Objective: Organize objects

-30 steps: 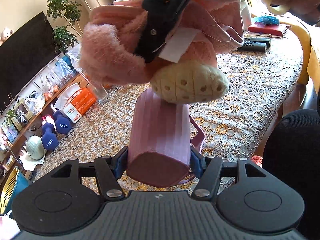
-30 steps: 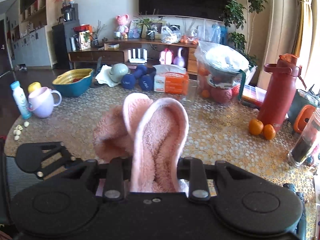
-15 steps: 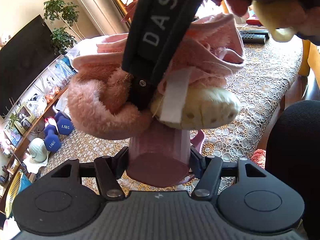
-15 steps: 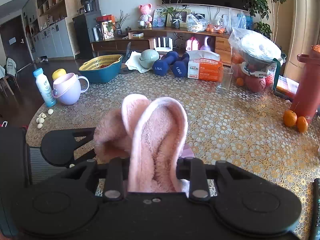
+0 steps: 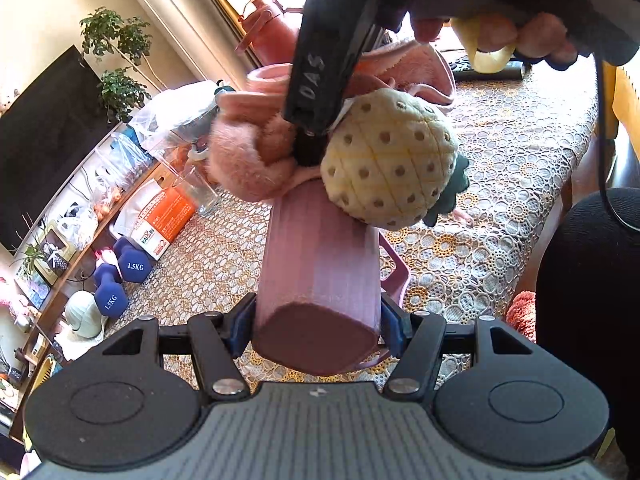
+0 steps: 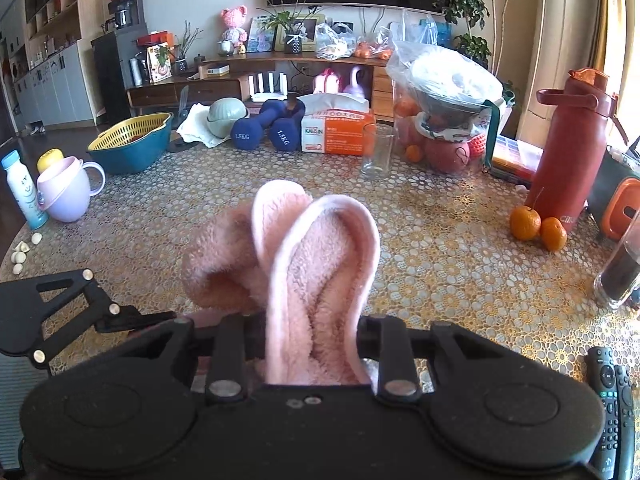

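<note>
Stuffing pink slippers (image 6: 316, 280), clenched in the right claw (image 6: 312, 360), toward the mauve cup (image 5: 320, 280) gripped by the left claw (image 5: 318, 320); next, alignment over its mouth.

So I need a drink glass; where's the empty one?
Right wrist view: the empty glass stands mid-table, right of the tissue box, beside the bagged bowl.

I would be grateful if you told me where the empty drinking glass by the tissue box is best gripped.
Grip the glass across its straight side walls at mid-height, coming from the front: it stands upright, and the tissue box crowds its left.
</note>
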Available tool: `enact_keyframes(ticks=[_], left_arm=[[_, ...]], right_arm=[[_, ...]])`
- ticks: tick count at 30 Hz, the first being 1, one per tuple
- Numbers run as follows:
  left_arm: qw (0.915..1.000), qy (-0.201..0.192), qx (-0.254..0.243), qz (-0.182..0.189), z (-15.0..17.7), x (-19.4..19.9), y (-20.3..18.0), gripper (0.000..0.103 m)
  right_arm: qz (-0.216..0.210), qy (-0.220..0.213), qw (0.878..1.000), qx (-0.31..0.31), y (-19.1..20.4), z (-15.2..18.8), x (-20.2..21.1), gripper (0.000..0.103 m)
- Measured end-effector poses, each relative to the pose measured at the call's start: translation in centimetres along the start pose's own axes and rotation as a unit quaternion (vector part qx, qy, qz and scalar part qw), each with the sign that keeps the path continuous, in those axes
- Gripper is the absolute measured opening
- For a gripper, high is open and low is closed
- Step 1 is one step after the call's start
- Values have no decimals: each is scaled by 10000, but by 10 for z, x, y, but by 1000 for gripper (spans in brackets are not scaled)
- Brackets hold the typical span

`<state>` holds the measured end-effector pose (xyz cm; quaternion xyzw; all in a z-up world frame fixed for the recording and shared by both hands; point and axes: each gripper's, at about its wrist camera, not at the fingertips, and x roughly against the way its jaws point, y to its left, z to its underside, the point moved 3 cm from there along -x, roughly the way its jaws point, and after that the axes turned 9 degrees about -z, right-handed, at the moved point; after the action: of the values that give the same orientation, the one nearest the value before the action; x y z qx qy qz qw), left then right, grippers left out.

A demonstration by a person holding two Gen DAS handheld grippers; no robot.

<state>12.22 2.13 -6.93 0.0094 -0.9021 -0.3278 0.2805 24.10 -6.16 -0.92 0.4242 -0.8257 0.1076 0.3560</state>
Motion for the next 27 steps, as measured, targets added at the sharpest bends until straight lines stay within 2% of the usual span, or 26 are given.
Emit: enact_keyframes(ticks=[5,10,17,23,27], left_arm=[[10000,-25,-68,-35,0,0,-2,62],[9996,-103,-233,-96,0,1,-7,62],[9997,-100,-201,-89,0,0,-7,62],[9999,-63,-136,-46,1,1,-6,62],[10000,4,-22,14,2,-1,-2,62]], right_arm=[[331,296,9984,-347,-24,17,-18,27],[290,12,9988,-406,-25,16,8,27],[-253,-426,9987,-93,6,-2,50,27],[-942,-170,9951,235,45,-1,41,27],[-980,-3,9946,329,57,3,28,27]])
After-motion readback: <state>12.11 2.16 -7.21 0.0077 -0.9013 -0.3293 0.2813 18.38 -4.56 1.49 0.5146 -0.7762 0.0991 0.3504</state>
